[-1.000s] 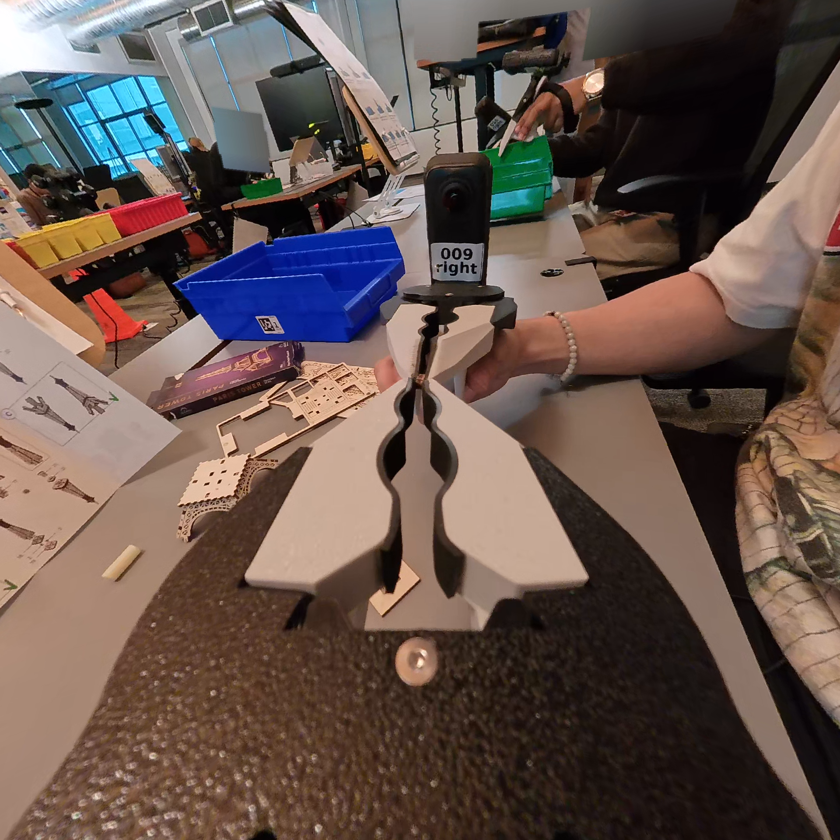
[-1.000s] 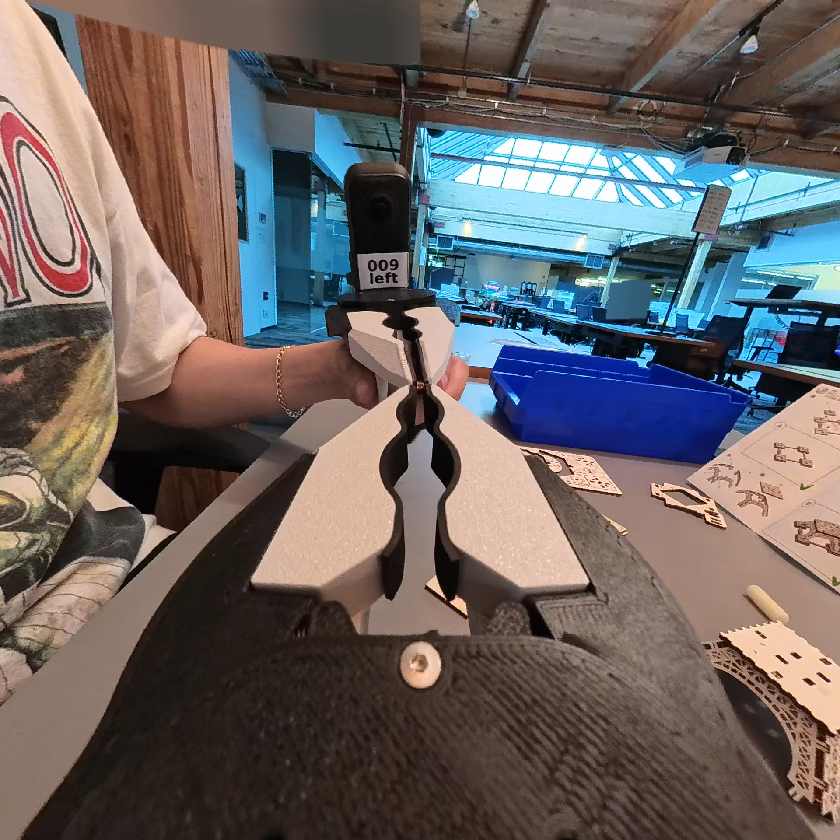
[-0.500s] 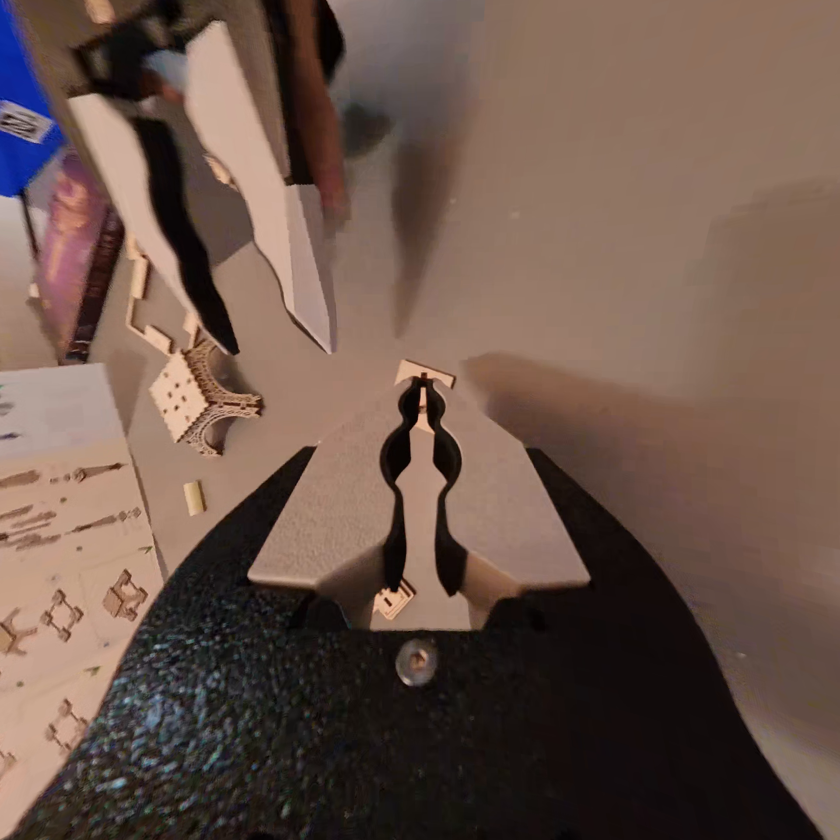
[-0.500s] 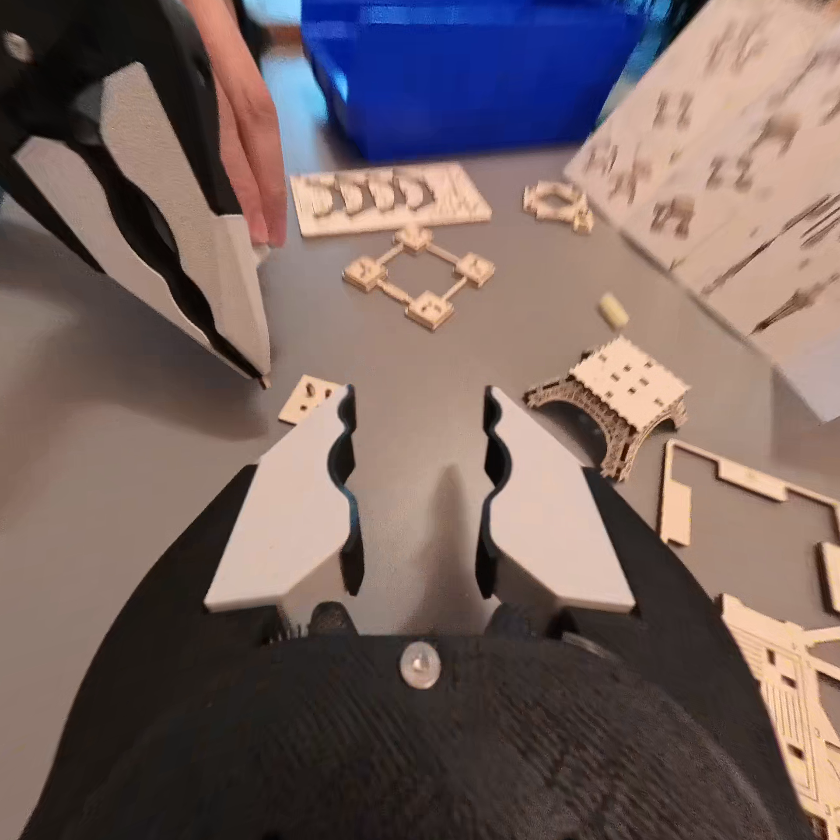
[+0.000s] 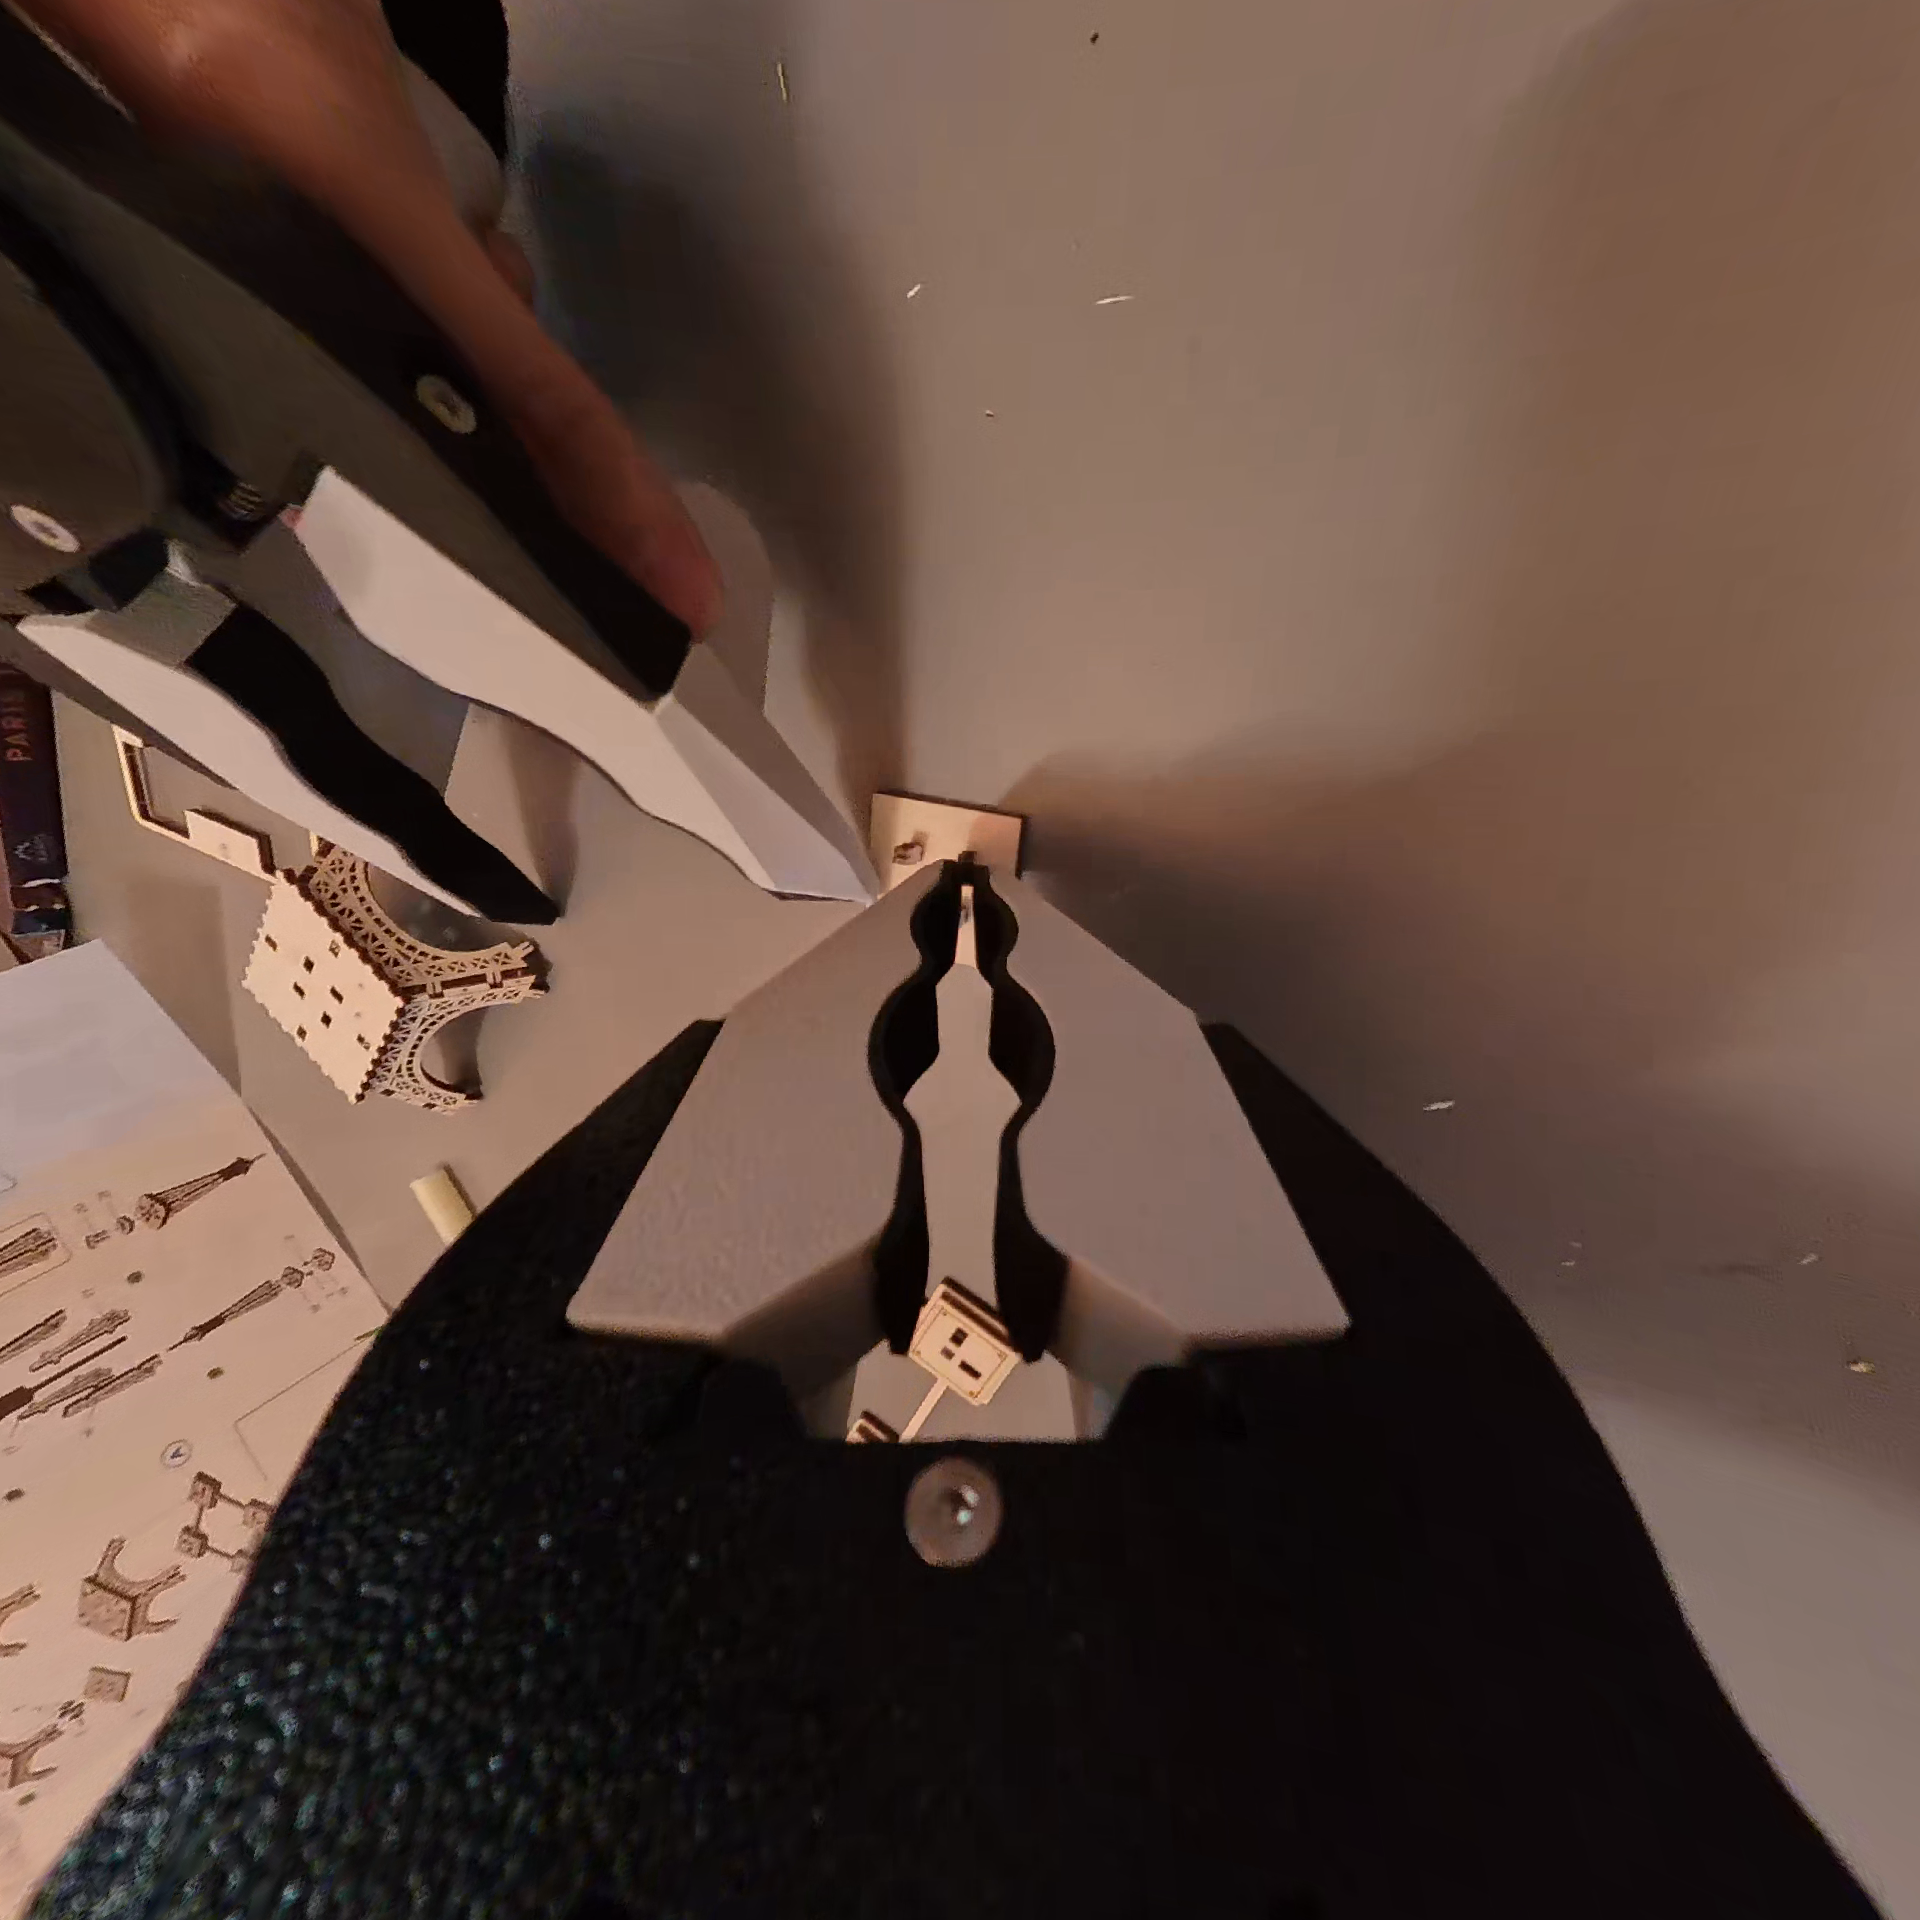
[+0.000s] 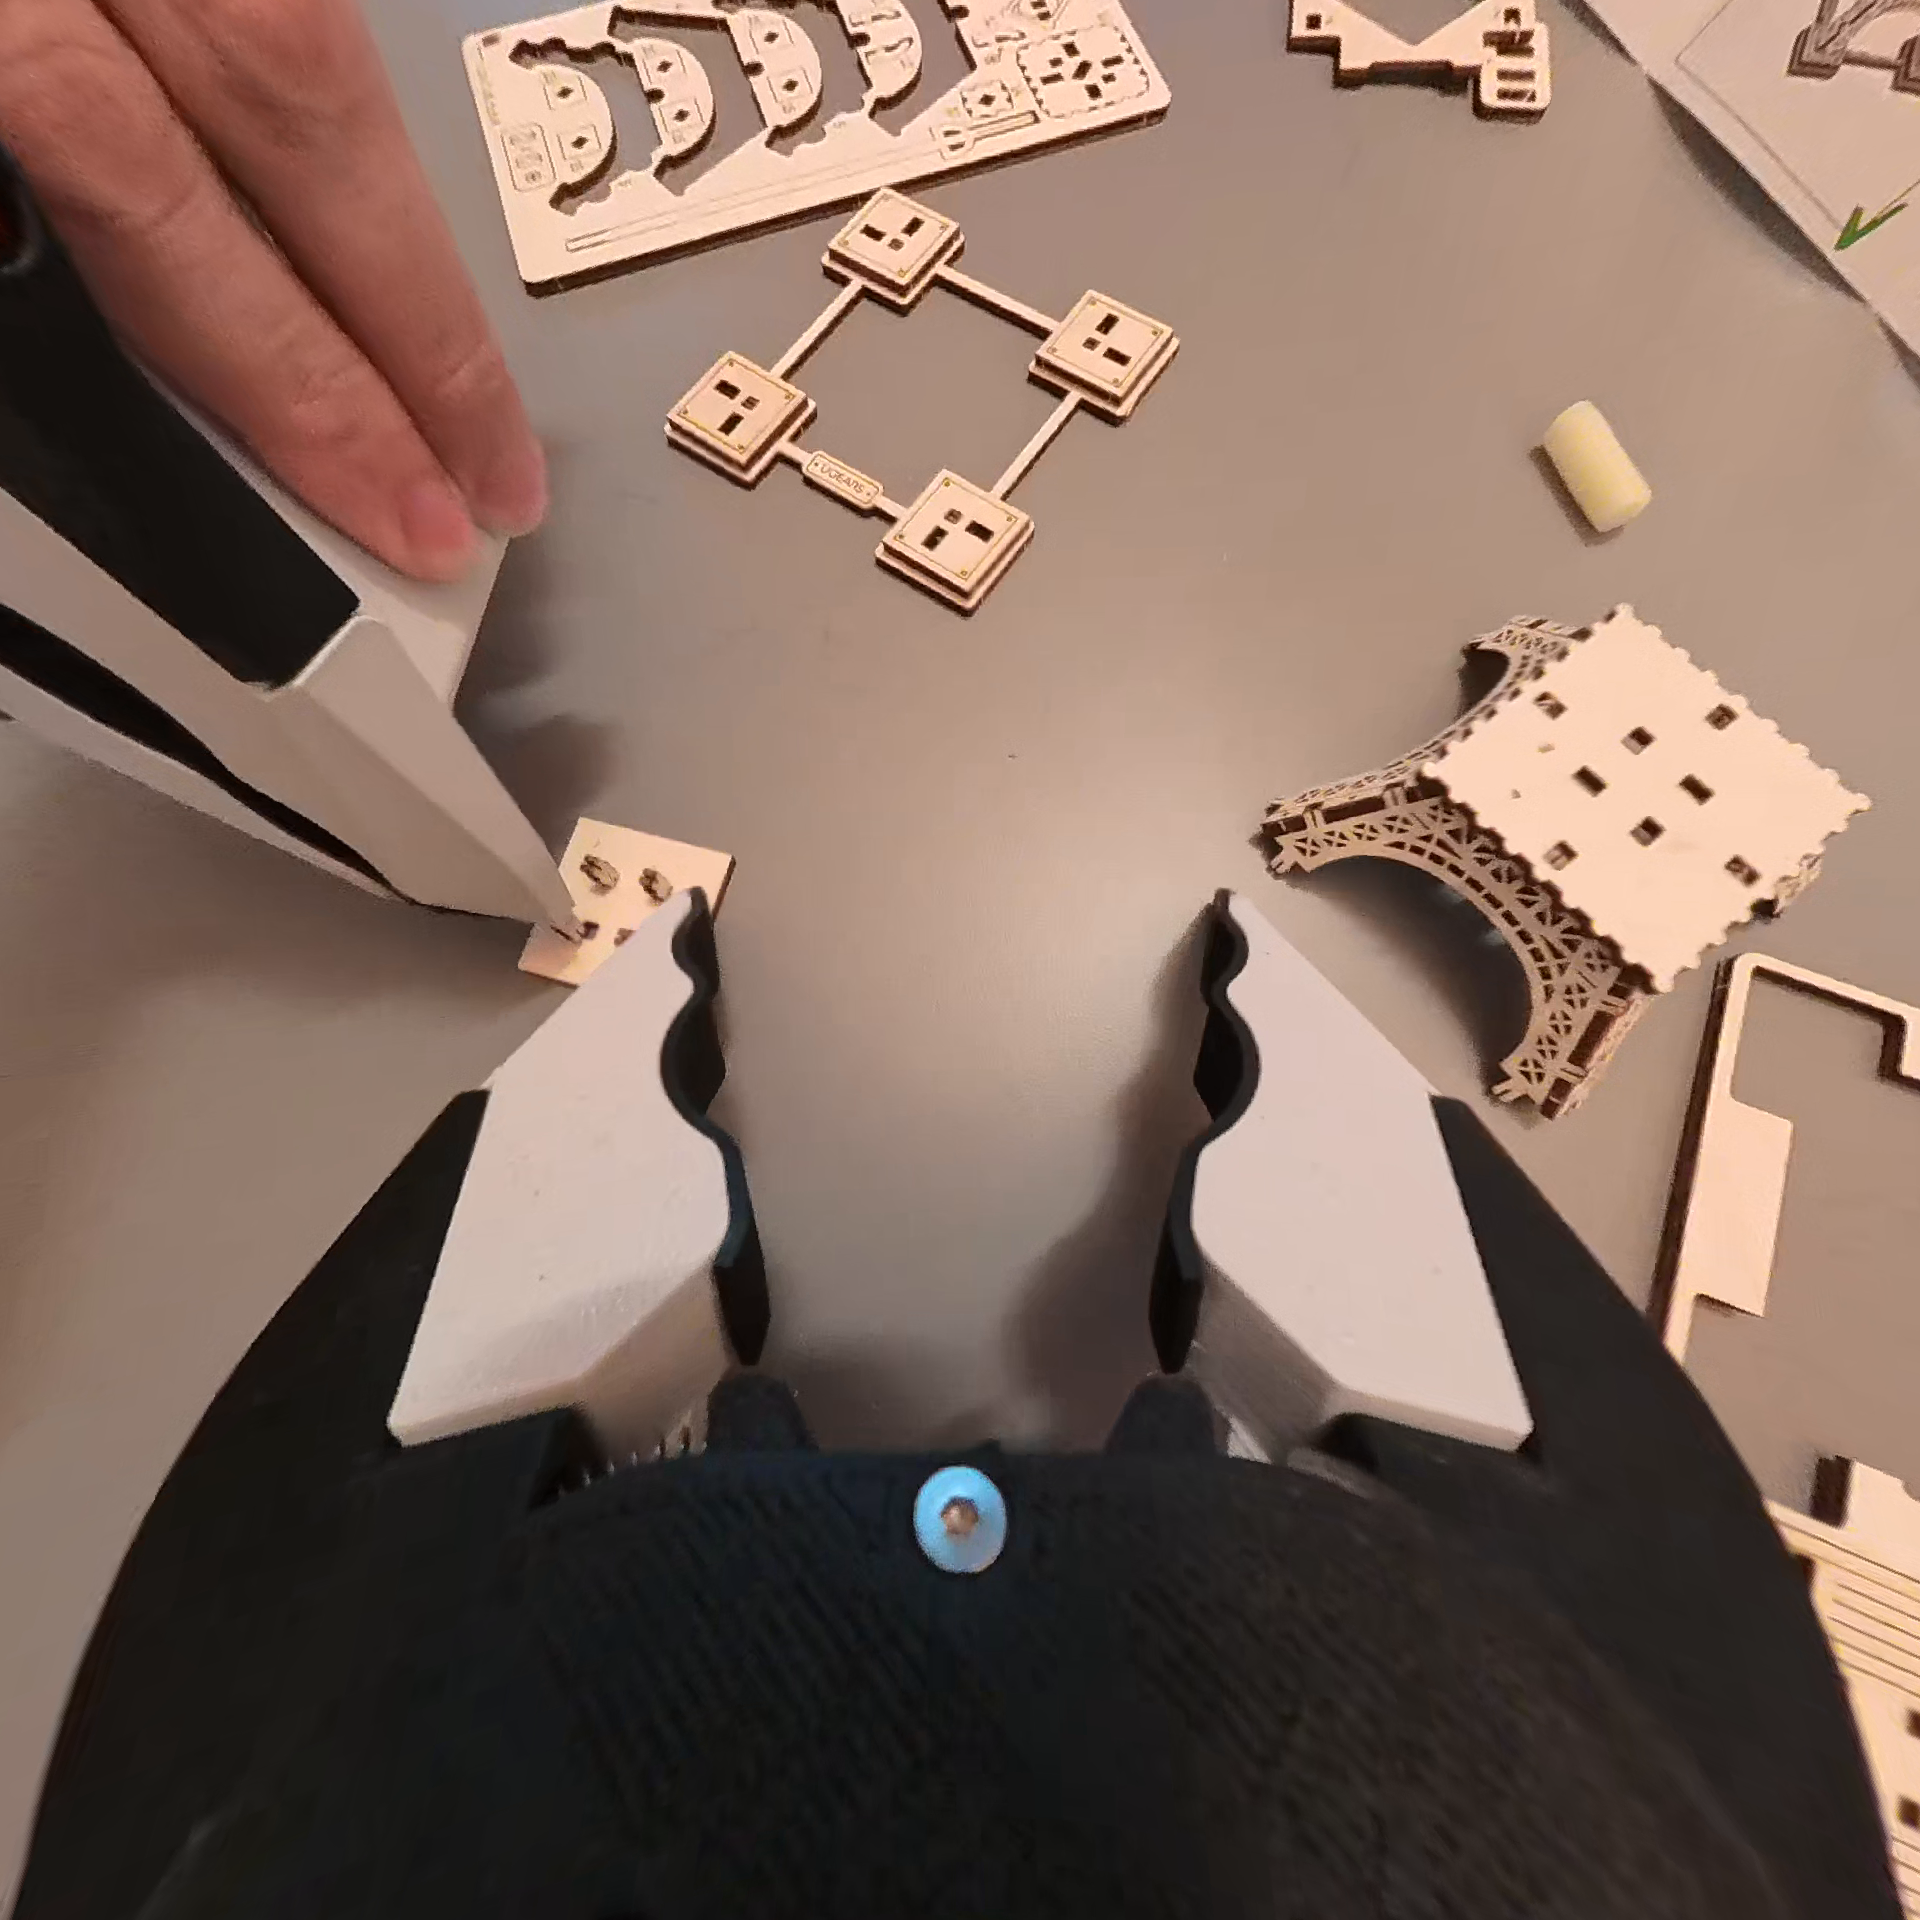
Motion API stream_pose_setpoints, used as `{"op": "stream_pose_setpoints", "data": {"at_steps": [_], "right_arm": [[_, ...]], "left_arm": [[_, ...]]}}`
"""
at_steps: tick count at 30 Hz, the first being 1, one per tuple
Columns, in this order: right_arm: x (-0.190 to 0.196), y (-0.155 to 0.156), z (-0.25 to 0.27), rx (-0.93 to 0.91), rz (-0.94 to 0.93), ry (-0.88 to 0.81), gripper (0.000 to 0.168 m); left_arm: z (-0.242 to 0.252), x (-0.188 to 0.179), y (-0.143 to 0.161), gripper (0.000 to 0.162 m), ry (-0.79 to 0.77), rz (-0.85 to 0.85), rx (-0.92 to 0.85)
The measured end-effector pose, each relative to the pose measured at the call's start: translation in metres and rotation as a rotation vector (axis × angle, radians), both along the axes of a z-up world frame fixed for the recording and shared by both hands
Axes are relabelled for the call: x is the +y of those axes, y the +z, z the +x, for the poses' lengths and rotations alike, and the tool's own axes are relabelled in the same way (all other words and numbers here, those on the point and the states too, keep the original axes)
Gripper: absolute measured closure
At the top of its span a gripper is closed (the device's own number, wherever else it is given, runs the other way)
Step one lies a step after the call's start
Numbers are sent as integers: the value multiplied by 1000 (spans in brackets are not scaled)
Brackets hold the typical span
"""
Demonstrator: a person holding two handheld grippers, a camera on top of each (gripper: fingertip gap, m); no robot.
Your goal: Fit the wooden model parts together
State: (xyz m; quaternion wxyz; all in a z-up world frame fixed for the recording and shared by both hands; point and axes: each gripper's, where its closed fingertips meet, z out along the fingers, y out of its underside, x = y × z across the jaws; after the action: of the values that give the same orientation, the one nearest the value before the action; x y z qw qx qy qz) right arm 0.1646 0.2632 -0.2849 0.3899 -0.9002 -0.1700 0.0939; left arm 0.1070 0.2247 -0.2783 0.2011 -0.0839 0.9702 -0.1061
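Both grippers tilt down at the table (image 6: 935,727), left gripper (image 6: 551,920) fingers pinching a peg.

A grey table (image 6: 935,727) carried everything. A printed instruction sheet (image 5: 114,1351) lay at its left in the left wrist view, and beside it a short pale-yellow cylinder (image 6: 1595,481), possibly wax. A dark purple box (image 5: 26,790), mostly cut off, sat at the frame's edge.
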Motion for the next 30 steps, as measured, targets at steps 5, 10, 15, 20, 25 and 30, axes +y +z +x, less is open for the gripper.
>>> {"op": "stream_pose_setpoints", "data": {"at_steps": [5, 10, 15, 20, 25, 30], "right_arm": [[1, 0, -1, 3, 22, -1, 76], [1, 0, -1, 3, 22, -2, 76], [2, 0, -1, 4, 22, -2, 75], [2, 0, -1, 3, 23, -2, 75], [2, 0, -1, 3, 23, -2, 75], [2, 0, -1, 5, 23, -1, 75]], "left_arm": [[2, 3, 0, 162, -16, 12, 5], [-1, 4, -1, 162, -53, 45, 23], [-1, 4, -1, 162, -71, 67, 40], [-1, 4, -2, 162, -74, 68, 82], [-1, 4, -2, 162, -63, 94, 137], [-1, 5, -2, 162, -66, 151, 168]]}}
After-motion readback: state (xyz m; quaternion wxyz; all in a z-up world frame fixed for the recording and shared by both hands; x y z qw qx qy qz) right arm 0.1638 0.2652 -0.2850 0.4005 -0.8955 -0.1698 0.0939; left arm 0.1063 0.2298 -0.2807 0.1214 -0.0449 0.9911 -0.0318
